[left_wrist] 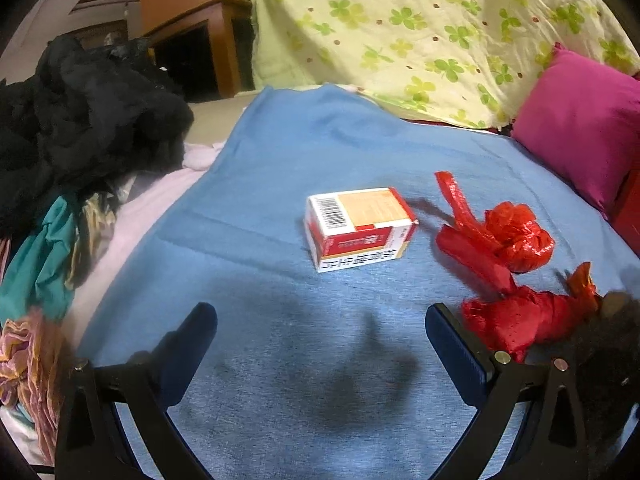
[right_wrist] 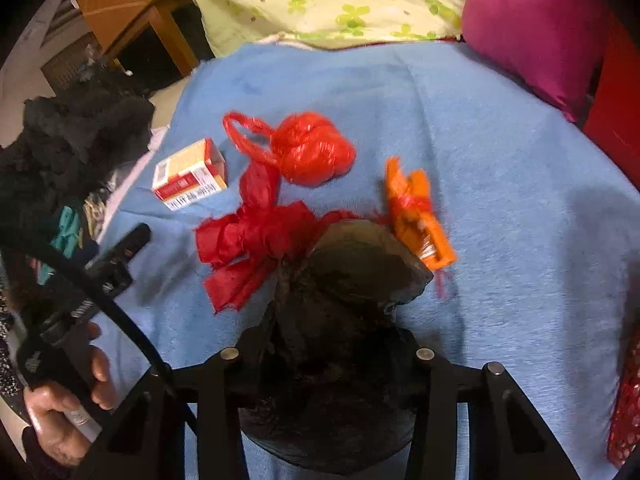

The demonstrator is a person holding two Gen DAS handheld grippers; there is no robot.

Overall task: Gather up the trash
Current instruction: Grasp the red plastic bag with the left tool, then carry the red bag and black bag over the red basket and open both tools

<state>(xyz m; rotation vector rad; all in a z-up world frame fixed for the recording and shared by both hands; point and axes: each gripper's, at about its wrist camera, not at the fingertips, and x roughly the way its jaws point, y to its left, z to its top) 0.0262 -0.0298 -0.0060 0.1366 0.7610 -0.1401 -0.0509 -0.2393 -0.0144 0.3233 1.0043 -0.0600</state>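
1. Left tool (left_wrist: 320,344): fingers apart, nothing between them, over the blue blanket (left_wrist: 280,152) on the bed.
2. Right tool (right_wrist: 332,344): clamped on a dark bag (right_wrist: 352,272).
3. Trash on blanket: small box (left_wrist: 356,224), knotted red bag (left_wrist: 508,236), crumpled red wrapper (right_wrist: 248,240) touching the dark bag, orange wrapper (right_wrist: 416,212) beside it.

In the right wrist view a dark crumpled object (right_wrist: 352,280) fills the right gripper (right_wrist: 326,344), hiding its fingertips; what the object is cannot be told. It also covers part of the red plastic bag (right_wrist: 248,248) at 10 o'clock from it. The orange wrapper (right_wrist: 416,216) at 2 o'clock is motion-blurred. The print on the small box (left_wrist: 356,228) is too small to read. The magenta pillow (left_wrist: 580,120) is cut off at 3 o'clock.
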